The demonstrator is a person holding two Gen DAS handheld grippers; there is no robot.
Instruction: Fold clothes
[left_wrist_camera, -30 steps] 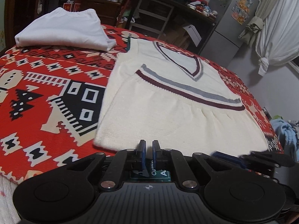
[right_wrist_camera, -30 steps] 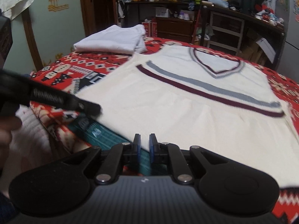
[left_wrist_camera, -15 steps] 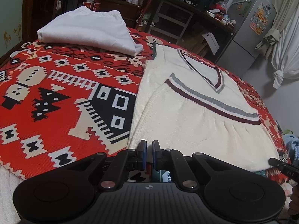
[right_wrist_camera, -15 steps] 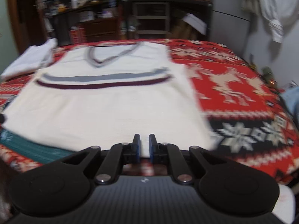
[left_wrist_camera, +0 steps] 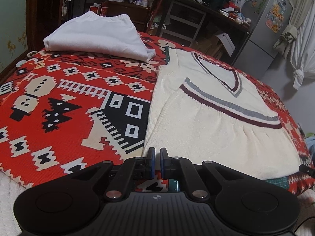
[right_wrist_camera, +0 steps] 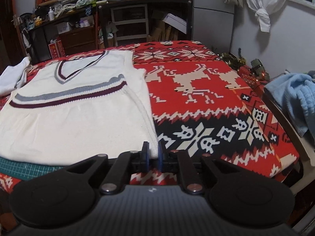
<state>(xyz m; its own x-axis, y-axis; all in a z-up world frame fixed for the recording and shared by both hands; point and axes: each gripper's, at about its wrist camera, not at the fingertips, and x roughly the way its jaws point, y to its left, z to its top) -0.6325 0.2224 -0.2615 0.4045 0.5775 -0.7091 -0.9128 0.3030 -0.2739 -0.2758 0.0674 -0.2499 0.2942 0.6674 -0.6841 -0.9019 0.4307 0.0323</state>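
In the left wrist view, a folded white garment (left_wrist_camera: 96, 36) is lying at the upper left on the red patterned blanket (left_wrist_camera: 59, 102), which is covering the bed. To its right, a cream knitted vest (left_wrist_camera: 216, 122) with a grey and maroon chest stripe and a V-neck is lying flat across the centre and right of the frame, neck pointing toward the top. A silver refrigerator (left_wrist_camera: 261, 29) is standing at the upper right, beside a knotted white curtain (left_wrist_camera: 303, 45). At the bottom centre, the left gripper (left_wrist_camera: 156, 162) is hovering at the vest's lower left corner; its blue-padded fingers (left_wrist_camera: 151, 162) are standing almost together, with only a thin slit between them and nothing gripped.

In the right wrist view, the vest (right_wrist_camera: 74, 114) is filling the left half of the frame, with a strip of green cutting mat (right_wrist_camera: 23, 169) peeking out under its hem at the lower left. At the bottom centre, the right gripper (right_wrist_camera: 152, 156) is sitting at the vest's lower right corner; its fingers (right_wrist_camera: 145, 156) are opening, and the hem corner is showing in the gap between them, though no pad is pressing on it. The blanket (right_wrist_camera: 206, 102) is stretching to the right, and a light blue towel (right_wrist_camera: 295, 96) is lying at the far right edge.
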